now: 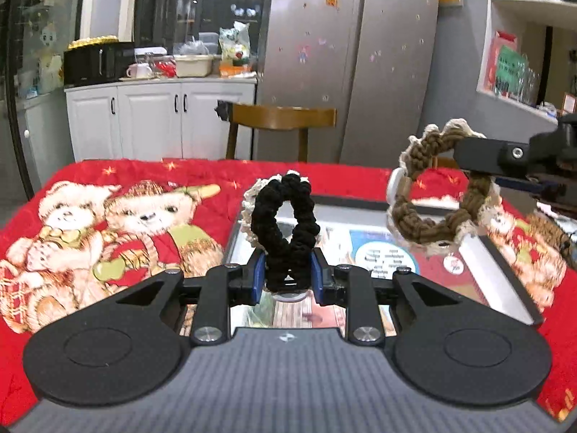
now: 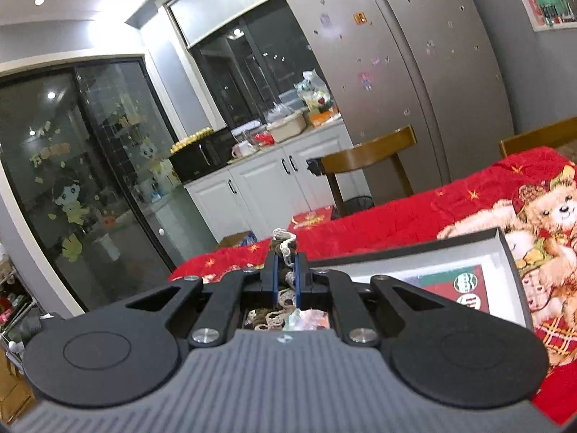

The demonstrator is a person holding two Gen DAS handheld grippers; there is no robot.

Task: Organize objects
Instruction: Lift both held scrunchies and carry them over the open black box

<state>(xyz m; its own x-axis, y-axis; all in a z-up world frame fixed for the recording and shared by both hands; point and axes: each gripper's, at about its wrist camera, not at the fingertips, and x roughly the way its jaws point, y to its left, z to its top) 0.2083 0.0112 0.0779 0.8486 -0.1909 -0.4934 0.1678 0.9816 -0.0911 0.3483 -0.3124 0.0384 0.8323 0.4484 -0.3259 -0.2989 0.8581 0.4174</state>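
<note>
My left gripper (image 1: 286, 270) is shut on a black crocheted scrunchie (image 1: 285, 216) with cream lace trim, holding it upright above a shallow printed box (image 1: 501, 270). My right gripper (image 1: 465, 160) enters the left wrist view from the right, shut on a brown crocheted scrunchie (image 1: 425, 223) with cream trim and a white button, held in the air over the box. In the right wrist view the right gripper (image 2: 286, 270) pinches the brown scrunchie (image 2: 285, 249) between its blue pads, with the box (image 2: 505, 249) just right of it.
The table is covered by a red cloth with teddy bears (image 1: 119, 223). Wooden chairs (image 1: 281, 119) stand behind the table's far edge. A steel fridge (image 1: 346, 54) and a white cabinet (image 1: 158, 119) with kitchen items stand further back.
</note>
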